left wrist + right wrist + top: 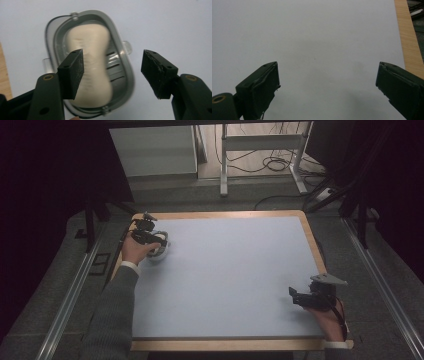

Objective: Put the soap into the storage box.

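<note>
Hovering at the table's point(235, 280) far left, the left gripper point(112, 72) gapes over a soap dish point(125, 75); the right gripper point(327, 85), near right, is released.

Only the soap dish point(159, 245) at the far-left corner interrupts the otherwise open blue mat point(225, 275).

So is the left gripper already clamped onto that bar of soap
No, the left gripper is open, its fingers spread apart above the soap, which lies in the grey soap dish.
</note>
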A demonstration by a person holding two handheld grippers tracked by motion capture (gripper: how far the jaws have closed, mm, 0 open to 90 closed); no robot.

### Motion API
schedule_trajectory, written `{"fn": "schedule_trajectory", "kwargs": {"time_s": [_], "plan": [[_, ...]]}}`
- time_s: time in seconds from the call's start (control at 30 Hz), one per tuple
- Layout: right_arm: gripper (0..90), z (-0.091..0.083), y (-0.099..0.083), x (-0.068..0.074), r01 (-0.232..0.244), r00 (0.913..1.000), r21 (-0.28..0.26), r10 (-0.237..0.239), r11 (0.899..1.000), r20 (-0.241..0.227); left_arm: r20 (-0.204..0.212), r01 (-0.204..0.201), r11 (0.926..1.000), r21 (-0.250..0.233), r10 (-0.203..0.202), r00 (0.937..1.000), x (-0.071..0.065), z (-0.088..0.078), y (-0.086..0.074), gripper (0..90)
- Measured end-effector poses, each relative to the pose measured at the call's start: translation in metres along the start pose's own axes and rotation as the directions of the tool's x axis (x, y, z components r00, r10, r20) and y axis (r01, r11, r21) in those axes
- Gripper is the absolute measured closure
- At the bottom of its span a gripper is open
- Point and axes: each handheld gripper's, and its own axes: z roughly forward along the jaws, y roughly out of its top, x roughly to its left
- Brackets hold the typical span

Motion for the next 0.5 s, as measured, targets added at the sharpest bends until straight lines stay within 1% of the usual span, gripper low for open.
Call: {"fn": "schedule_trajectory", "kwargs": {"time_s": [0.03, 0.13, 0.17, 0.2, 0.3, 0.4, 0.5], "plan": [[4.9, 0.000, 0.000, 0.000, 0.001, 1.0000, 0.000, -0.001, 1.000, 0.000, -0.004, -0.015, 0.9999, -0.005, 0.015, 0.9999, -0.003, -0.002, -0.001, 34.3], [4.9, 0.000, 0.001, 0.000, 0.001, 1.0000, -0.003, -0.001, 1.000, 0.004, 0.014, -0.047, 0.9978, -0.046, 0.048, 0.9987, -0.013, -0.011, -0.003, 33.2], [5.0, 0.000, 0.001, 0.001, 0.004, 1.0000, -0.007, -0.004, 1.000, 0.005, 0.029, -0.079, 0.9949, -0.062, 0.081, 0.9963, -0.021, -0.017, -0.006, 32.3], [5.0, 0.000, 0.001, 0.001, 0.004, 1.0000, -0.007, -0.004, 1.000, 0.005, 0.029, -0.079, 0.9949, -0.062, 0.081, 0.9963, -0.021, -0.017, -0.006, 31.5], [5.0, -0.002, -0.001, 0.001, 0.004, 1.0000, -0.010, -0.004, 1.000, 0.006, 0.042, -0.126, 0.9891, -0.077, 0.129, 0.9907, -0.032, -0.024, -0.011, 29.6], [5.1, -0.005, -0.001, -0.001, -0.001, 1.0000, -0.021, 0.001, 1.000, 0.009, 0.064, -0.154, 0.9823, -0.107, 0.161, 0.9849, -0.041, -0.029, -0.019, 28.7], [5.2, -0.006, -0.001, -0.001, -0.002, 0.9999, -0.025, 0.003, 1.000, 0.013, 0.072, -0.184, 0.9755, -0.120, 0.194, 0.9784, -0.048, -0.032, -0.029, 27.8]]}}
